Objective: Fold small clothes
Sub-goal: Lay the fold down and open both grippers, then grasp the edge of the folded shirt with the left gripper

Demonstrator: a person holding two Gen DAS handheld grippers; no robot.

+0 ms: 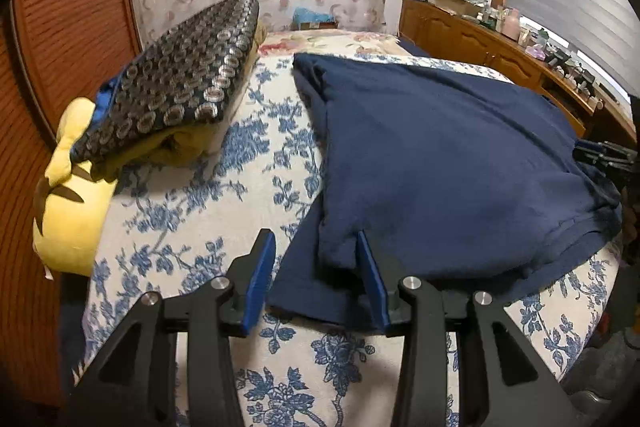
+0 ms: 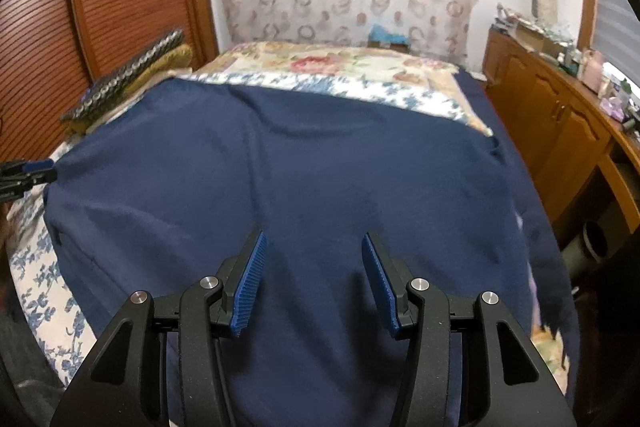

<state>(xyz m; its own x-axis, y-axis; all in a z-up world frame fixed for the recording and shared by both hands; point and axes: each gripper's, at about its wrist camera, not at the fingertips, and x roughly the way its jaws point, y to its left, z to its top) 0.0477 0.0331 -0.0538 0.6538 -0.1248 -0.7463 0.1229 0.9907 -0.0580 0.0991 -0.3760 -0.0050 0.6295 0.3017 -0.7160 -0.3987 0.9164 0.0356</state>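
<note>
A navy blue garment [image 1: 440, 163] lies spread flat on the bed, a folded layer showing along its left side. My left gripper [image 1: 316, 243] stands open at the garment's near left corner. A flap of the cloth lies between its blue pads [image 1: 262, 267], which do not press on it. The right gripper [image 1: 604, 155] shows at the garment's right edge in the left wrist view. In the right wrist view the garment [image 2: 280, 155] fills the middle. My right gripper [image 2: 312, 243] hovers open over it with nothing gripped. The left gripper [image 2: 28, 171] peeks in at the left edge.
The bed carries a blue-flowered cover [image 1: 200, 211]. A folded dark patterned cloth on yellow fabric [image 1: 180, 79] and a yellow plush toy [image 1: 76, 215] sit at the left. A wooden shutter wall [image 1: 68, 27] runs along the left, a cluttered wooden sideboard [image 2: 560, 115] along the right.
</note>
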